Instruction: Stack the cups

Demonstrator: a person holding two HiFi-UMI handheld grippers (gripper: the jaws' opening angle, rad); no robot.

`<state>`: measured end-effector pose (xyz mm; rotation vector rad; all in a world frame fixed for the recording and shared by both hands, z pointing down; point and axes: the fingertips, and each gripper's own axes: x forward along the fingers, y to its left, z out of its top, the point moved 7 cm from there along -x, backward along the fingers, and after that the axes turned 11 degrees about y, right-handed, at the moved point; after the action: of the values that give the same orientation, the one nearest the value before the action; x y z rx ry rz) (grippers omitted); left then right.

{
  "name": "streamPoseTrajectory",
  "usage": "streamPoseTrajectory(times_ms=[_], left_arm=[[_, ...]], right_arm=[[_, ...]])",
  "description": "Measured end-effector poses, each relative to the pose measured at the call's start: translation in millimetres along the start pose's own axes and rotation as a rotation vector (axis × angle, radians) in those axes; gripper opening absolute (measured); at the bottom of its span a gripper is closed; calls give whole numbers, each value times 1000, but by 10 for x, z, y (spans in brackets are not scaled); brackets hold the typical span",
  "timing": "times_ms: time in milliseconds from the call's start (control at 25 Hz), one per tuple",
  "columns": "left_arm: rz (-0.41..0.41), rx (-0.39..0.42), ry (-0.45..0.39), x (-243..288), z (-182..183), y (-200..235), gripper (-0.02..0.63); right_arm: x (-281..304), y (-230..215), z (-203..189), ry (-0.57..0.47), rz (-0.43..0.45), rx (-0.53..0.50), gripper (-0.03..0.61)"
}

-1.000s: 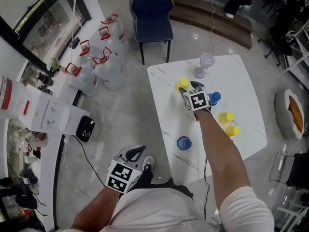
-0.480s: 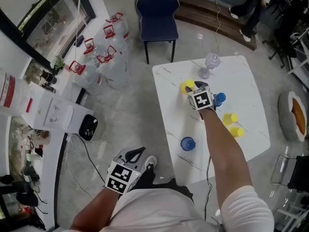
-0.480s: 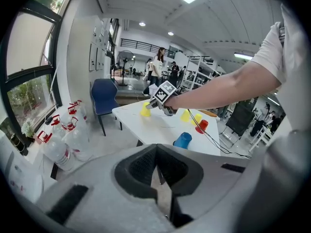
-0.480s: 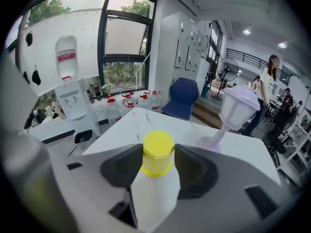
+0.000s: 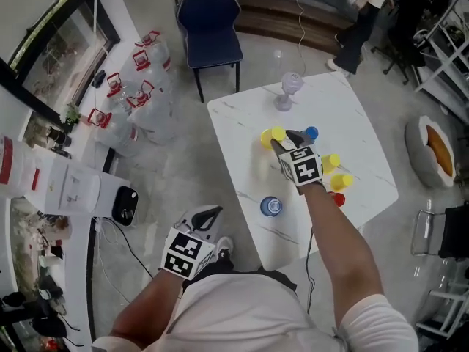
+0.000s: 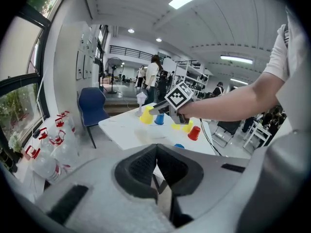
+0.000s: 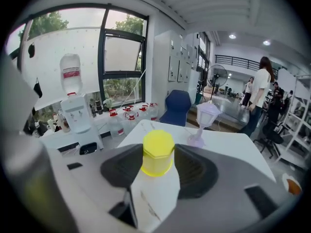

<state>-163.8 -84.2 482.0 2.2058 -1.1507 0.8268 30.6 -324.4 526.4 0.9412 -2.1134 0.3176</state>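
pale marble-look tabletop (image 5: pixel 242 127), white with thin grey veins, stands on a glossy floor and fills the middle of the head view. my right forearm crosses it and covers part of the surface. a red cup (image 5: pixel 338 199) peeks out beside the arm, mostly hidden.

the right tongs (image 5: pixel 284 139) grip an upturned yellow cup (image 5: pixel 272 135) near the tabletop's middle. their jaws have just been closing, and in the right gripper view the dark ribbed pads (image 7: pixel 124 166) press on both sides of it. its flat, faceted base points up. its rim is hidden behind the pads, so i cannot tell whether it rests on the tabletop or hangs clear.

the left tongs (image 5: pixel 207 214) sit low by my body, off the tabletop, pads closed tip to tip on nothing.

a small blue cup (image 5: pixel 311 132) is partly hidden just past the right tongs. a second yellow cup (image 5: pixel 331 161) and a third yellow cup (image 5: pixel 341 181) lie close together to the right. a second blue cup (image 5: pixel 271 206) sits near the near edge; which way up, i cannot tell.

a translucent lilac lantern-shaped lamp (image 5: pixel 288 92) stands at the far edge. beyond it is a dark blue padded chair (image 5: pixel 210 20).
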Motion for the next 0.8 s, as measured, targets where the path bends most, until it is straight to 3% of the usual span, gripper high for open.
streamPoseTrajectory(times_ms=[240,440,800], left_arm=[[-74,55,-19,150,160,-275,9],[-113,87,-26,219,212,-449,9],[-141,121,0,245,176,-724,9]], right_arm=[[-753,127,-551,23,-70,-22,207],[-1168,270,-1090,59,-93,44,207],[-1259,684,-1965,174,-64,107,209]])
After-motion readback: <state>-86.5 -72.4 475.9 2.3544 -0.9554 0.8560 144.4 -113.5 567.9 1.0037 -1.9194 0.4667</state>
